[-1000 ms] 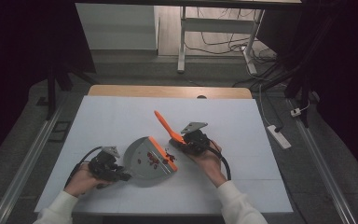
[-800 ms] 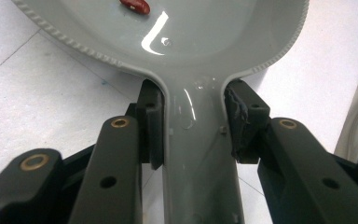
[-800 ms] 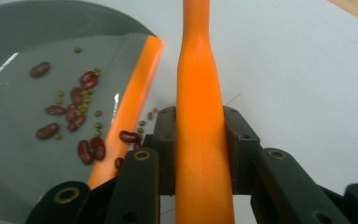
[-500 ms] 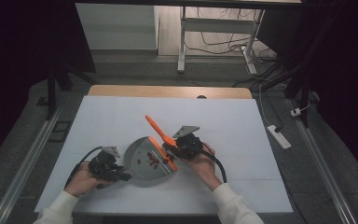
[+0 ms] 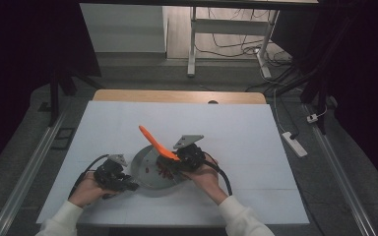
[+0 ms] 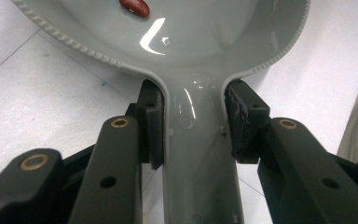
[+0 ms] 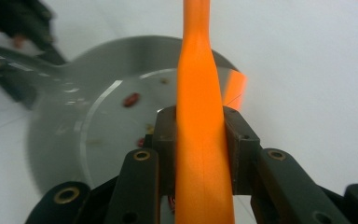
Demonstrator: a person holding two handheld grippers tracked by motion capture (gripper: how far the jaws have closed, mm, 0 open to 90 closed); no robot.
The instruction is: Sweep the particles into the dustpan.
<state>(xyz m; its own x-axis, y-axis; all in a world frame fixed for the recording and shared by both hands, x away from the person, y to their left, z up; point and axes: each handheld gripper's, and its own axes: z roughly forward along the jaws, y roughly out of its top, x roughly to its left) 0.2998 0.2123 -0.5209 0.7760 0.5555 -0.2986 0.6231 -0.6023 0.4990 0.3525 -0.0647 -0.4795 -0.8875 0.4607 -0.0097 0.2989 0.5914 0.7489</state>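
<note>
Since the earlier frames, the right gripper (image 5: pixel 177 160) has travelled leftward across the table (image 5: pixel 256 132) together with the orange spatula (image 5: pixel 155 141) it carries, and it now sits at the right edge of the grey pan (image 5: pixel 145 169). The left gripper (image 5: pixel 128 186) has kept its place on the pan handle.

Right gripper: jaws are closed on the spatula. In the right gripper view, both pads bear against the flat orange shaft (image 7: pixel 200 140), which runs up between them and out of the top of the picture. In the high view, the spatula slants up and to the left, with its free end over the far part of the pan.

Left gripper: jaws are closed on the pan handle (image 6: pixel 198 154). In the left gripper view, one pad presses each side of the handle, just below the point where it widens into the bowl.

Pan position: on the white table surface, near the front edge, between the two hands. The handle points toward the left hand (image 5: pixel 86 189).

Pan contents: a red bean (image 6: pixel 134 7) lies on the pan floor in the left gripper view. The right gripper view shows further small red pieces (image 7: pixel 131 99) scattered on the pan floor; that view is blurred, so finer detail cannot be told.
</note>
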